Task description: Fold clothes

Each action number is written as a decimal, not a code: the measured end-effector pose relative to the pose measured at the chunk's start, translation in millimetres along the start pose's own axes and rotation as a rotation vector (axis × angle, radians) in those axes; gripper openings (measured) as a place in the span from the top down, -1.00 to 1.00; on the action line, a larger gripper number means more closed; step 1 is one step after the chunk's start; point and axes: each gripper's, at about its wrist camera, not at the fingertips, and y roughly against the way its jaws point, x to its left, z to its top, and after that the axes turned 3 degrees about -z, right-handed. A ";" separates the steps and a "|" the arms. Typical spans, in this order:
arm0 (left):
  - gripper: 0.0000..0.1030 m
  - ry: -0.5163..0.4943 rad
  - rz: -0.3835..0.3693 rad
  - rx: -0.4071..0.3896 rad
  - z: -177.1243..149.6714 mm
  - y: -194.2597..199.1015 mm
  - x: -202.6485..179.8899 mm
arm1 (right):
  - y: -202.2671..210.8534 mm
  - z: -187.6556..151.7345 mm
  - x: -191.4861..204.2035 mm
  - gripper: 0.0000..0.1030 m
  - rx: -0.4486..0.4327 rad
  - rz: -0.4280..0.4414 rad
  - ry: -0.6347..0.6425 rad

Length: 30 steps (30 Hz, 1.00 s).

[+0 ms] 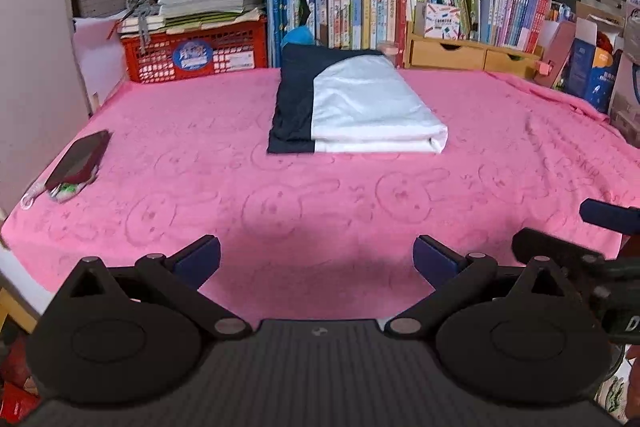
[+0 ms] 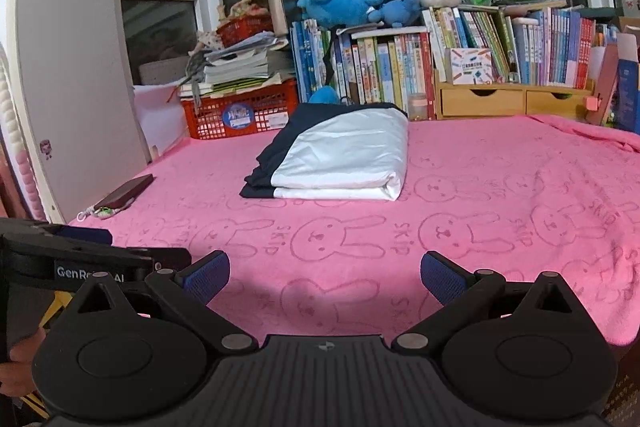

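The pink blanket lies bare along its near edge; the folded garment blocks mid-rear and a phone the left edge.

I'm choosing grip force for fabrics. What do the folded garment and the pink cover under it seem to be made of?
The folded garment looks like a thin, smooth woven or synthetic fabric: its white panel has a soft sheen and fine creases, and a matte navy panel lies beside it. The pink cover looks like plush towelling or fleece: a matte, fuzzy surface with embossed rabbit outlines. Neither fibre can be told for certain.
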 end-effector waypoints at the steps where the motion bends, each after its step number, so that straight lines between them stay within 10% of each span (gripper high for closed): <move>1: -1.00 0.005 0.003 -0.003 3.3 -3.5 0.3 | -3.1 1.1 0.0 -1.00 -0.003 -0.003 0.004; 30: -1.00 0.117 0.033 0.130 84.9 -156.6 66.7 | -191.4 43.3 -60.0 -0.97 0.078 -0.129 0.071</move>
